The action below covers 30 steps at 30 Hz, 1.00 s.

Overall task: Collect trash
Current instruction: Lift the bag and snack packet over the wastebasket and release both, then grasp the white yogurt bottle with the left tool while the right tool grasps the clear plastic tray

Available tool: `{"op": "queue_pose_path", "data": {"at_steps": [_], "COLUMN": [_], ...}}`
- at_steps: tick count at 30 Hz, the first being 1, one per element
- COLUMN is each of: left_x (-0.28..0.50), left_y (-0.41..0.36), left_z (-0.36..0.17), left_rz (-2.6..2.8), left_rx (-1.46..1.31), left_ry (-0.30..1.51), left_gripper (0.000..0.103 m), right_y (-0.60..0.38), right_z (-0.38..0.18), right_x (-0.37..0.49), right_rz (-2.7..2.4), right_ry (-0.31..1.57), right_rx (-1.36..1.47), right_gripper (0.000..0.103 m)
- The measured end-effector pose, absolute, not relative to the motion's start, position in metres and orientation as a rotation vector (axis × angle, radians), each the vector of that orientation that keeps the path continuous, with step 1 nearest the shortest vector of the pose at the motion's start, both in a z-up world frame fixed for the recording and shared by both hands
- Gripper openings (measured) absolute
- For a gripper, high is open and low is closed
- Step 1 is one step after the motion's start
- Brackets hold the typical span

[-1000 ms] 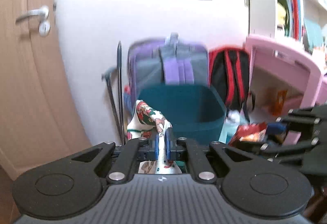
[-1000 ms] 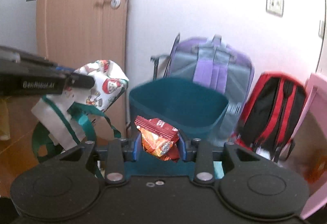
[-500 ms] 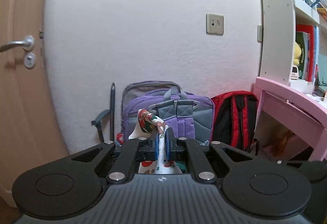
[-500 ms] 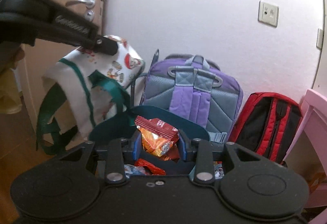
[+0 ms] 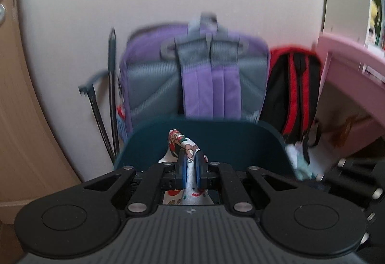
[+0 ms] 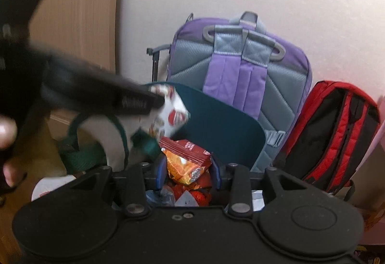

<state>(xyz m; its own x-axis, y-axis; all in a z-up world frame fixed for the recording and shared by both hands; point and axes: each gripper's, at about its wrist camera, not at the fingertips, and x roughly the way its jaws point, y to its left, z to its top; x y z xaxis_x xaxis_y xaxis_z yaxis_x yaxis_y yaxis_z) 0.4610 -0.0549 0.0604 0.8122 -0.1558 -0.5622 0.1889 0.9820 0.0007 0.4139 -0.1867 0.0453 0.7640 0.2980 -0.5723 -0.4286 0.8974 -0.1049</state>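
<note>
The left gripper (image 5: 190,165) has its blue pads pressed together on a fold of printed cloth bag (image 5: 186,143), soft white fabric with red and green pictures and green webbing straps, hanging at the near left rim of the dark teal plastic bin (image 6: 223,124). The right gripper (image 6: 187,172) has just been opening; a crinkled red and orange snack packet (image 6: 185,160) sits between its spread jaws, over the bin's open mouth, above more wrappers inside. Behind the bin a padded purple backpack (image 6: 240,76) leans on the wall.
</note>
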Motion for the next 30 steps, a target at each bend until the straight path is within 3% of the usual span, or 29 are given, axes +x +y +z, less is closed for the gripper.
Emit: {"op": "queue_pose_path", "data": {"at_steps": [10,22,27,30], "left_x": [0.472,0.439,0.404,0.377], "left_y": [-0.055,-0.047,-0.042,-0.040], "left_z": [0.020,0.034,0.051,0.064], "left_rz": [-0.191,-0.191,-0.191,-0.188], "left_rx": [0.062,0.043,0.038,0.045], "left_ry": [0.691,0.710,0.674,0.641], "left_gripper": [0.007,0.013,0.046,0.058], "right_y": [-0.185,-0.190,-0.197,-0.202], "right_z": [0.031,0.052,0.068,0.078], "right_x": [0.424,0.393,0.360,0.340], "right_rz": [0.407,0.406,0.404,0.410], "right_ry": [0.600,0.569,0.551,0.541], "right_rx": [-0.264,-0.264,-0.250,-0.239], "right_gripper": [0.038,0.046,0.048,0.049]}}
